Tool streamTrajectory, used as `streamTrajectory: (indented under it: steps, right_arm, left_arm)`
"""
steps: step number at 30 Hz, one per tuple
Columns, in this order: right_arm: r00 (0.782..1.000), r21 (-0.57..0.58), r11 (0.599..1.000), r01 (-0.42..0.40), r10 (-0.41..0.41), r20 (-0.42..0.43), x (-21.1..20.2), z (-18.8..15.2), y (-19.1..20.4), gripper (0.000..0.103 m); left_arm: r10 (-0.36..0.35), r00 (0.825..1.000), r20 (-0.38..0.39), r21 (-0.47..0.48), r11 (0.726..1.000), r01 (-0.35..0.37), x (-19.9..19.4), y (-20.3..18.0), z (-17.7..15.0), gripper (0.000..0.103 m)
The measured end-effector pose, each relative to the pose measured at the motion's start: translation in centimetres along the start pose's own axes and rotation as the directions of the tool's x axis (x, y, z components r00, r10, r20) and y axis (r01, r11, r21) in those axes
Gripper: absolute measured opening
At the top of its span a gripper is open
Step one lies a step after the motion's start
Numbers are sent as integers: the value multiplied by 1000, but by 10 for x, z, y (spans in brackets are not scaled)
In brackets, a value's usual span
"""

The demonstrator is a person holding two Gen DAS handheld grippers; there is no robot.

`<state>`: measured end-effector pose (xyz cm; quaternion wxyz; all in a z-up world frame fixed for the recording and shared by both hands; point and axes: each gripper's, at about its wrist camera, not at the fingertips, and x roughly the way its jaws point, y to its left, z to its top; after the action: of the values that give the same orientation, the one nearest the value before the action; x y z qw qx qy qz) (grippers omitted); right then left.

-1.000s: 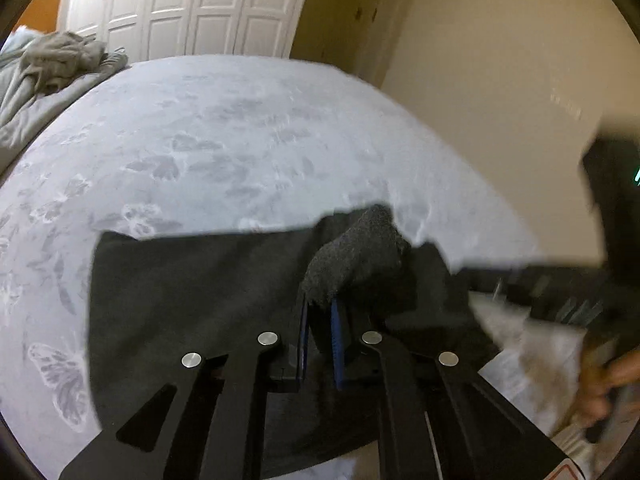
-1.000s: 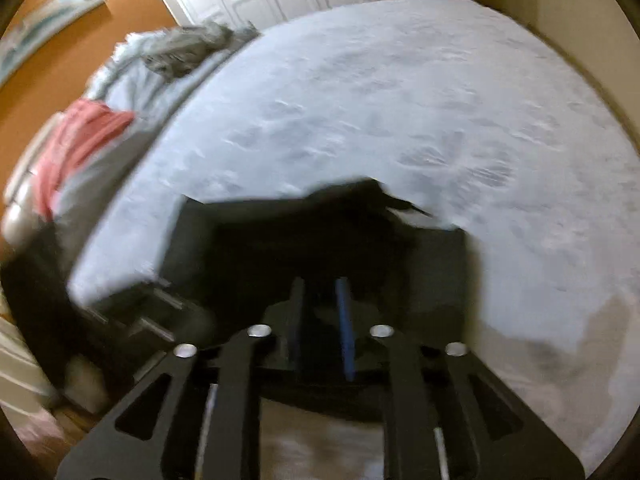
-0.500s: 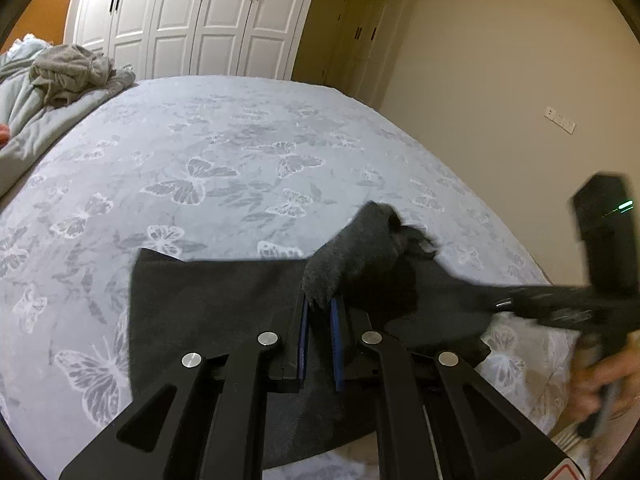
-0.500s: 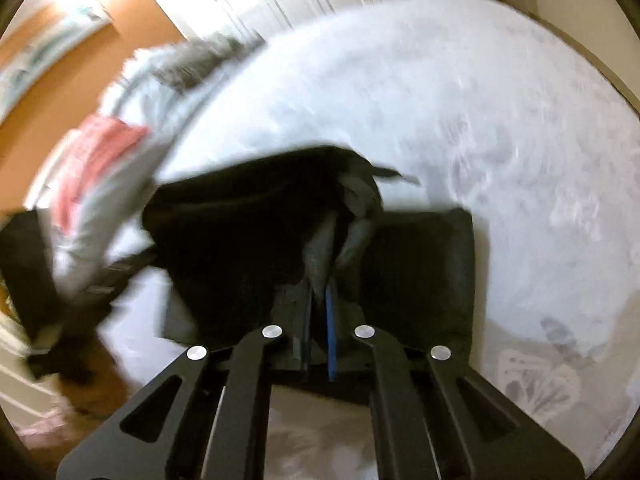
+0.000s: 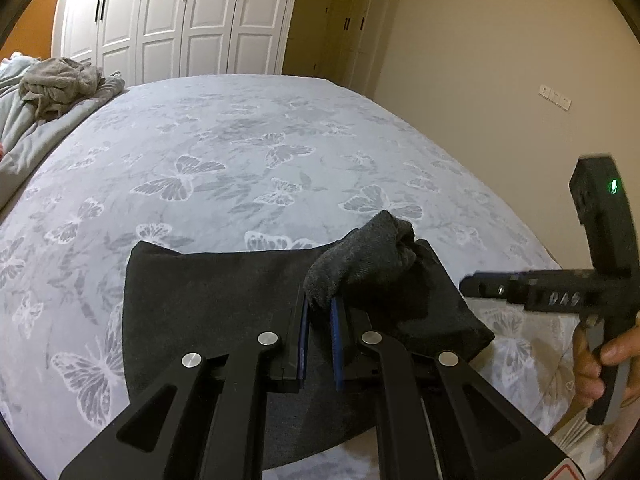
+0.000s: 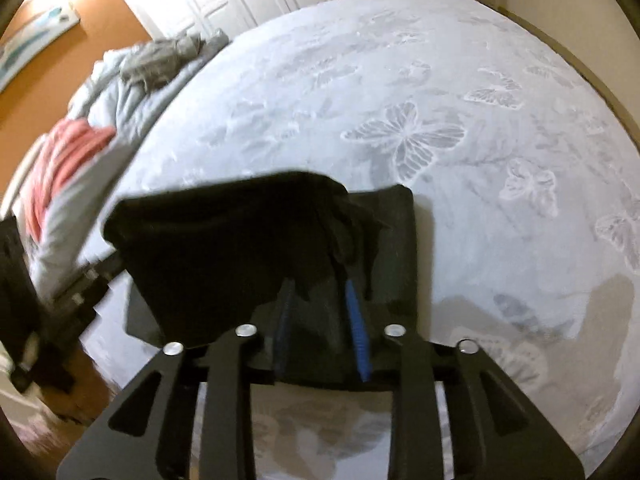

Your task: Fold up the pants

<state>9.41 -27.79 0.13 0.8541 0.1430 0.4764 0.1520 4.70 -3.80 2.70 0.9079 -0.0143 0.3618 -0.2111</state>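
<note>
A big bed [image 5: 248,152] fills both views, with a pale grey cover printed with butterflies. White closet doors [image 5: 176,16] stand behind it. A grey blanket pile [image 5: 60,84] sits at the far left edge of the bed, and in the right wrist view something red [image 6: 68,148] lies near it.

The dark pants [image 5: 208,304] lie on the near part of the bed, folded into a wide flat shape.

The left gripper [image 5: 319,312] points forward and low over the pants. Its 2 blue pads are close together and pinch a raised bunch of the dark cloth — the bunch sticks up past the tips.

The right gripper [image 6: 320,300] also points forward over the pants. Its 2 blue pads stand a little apart, and dark cloth hangs down between them. This view is blurry, so I cannot tell if the pads really grip the cloth.

In the left wrist view the right gripper shows from the side, level — a hand [image 5: 600,356] holds its handle from below.
</note>
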Motion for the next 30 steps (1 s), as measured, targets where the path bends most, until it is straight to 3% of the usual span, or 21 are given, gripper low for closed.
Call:
streamTrajectory:
  steps: [4, 6, 7, 9, 10, 11, 14, 16, 21, 22, 23, 25, 26, 29, 30]
  right_arm:
    - [1000, 3, 1000, -21, 21, 22, 1, 10, 9, 31]
    - [999, 9, 1000, -18, 18, 31, 1, 16, 12, 35]
    - [999, 11, 1000, -15, 15, 33, 0, 17, 12, 41]
    - [999, 24, 1000, 13, -14, 42, -4, 17, 6, 50]
    - [999, 31, 999, 25, -26, 42, -4, 17, 3, 52]
    - [999, 40, 999, 36, -38, 37, -5, 15, -1, 52]
    - [999, 37, 999, 34, -34, 17, -5, 8, -7, 52]
    - [1000, 40, 999, 10, -9, -12, 1, 3, -8, 58]
    - [992, 4, 1000, 9, -9, -125, 45, -8, 4, 63]
    - [990, -16, 1000, 24, -26, -139, 56, -10, 8, 61]
    - [988, -52, 997, 56, -62, -142, 66, -11, 13, 52]
    - [988, -112, 988, 103, -115, -100, 60, -6, 27, 24]
    - [995, -127, 989, 76, -84, -57, 43, -1, 35, 16]
    - [998, -160, 987, 10, -1, 56, -12, 6, 48, 14]
    - [998, -169, 985, 29, -18, 67, -17, 4, 47, 14]
  left_arm:
    - [-2, 1000, 10, -26, 1000, 2, -1, 1, 1, 7]
    - [-74, 997, 25, -50, 996, 75, -5, -3, 3, 7]
    - [-139, 990, 16, -36, 990, 139, -6, -12, 2, 12]
    - [-165, 985, -51, 34, 985, 166, -4, -31, -7, 34]
    - [-128, 989, -70, 70, 989, 133, -5, -36, -15, 52]
    - [-73, 995, -65, 82, 994, 79, -9, -34, -21, 58]
    - [-33, 999, -40, 45, 998, 34, -24, -12, -19, 66]
    - [14, 1000, -8, -56, 998, -14, -36, 18, -11, 71]
    - [126, 992, -12, -192, 973, -126, -43, 69, -4, 71]
    - [150, 988, -18, -210, 966, -151, -43, 78, -5, 71]
    - [163, 986, -22, -213, 963, -164, -42, 81, -4, 71]
    - [201, 979, -32, -208, 957, -203, -37, 85, -5, 71]
    - [215, 976, -38, -201, 955, -219, -35, 86, -5, 71]
    - [251, 966, -65, -192, 947, -259, -29, 92, -9, 71]
    - [254, 964, -74, -191, 946, -264, -27, 93, -11, 71]
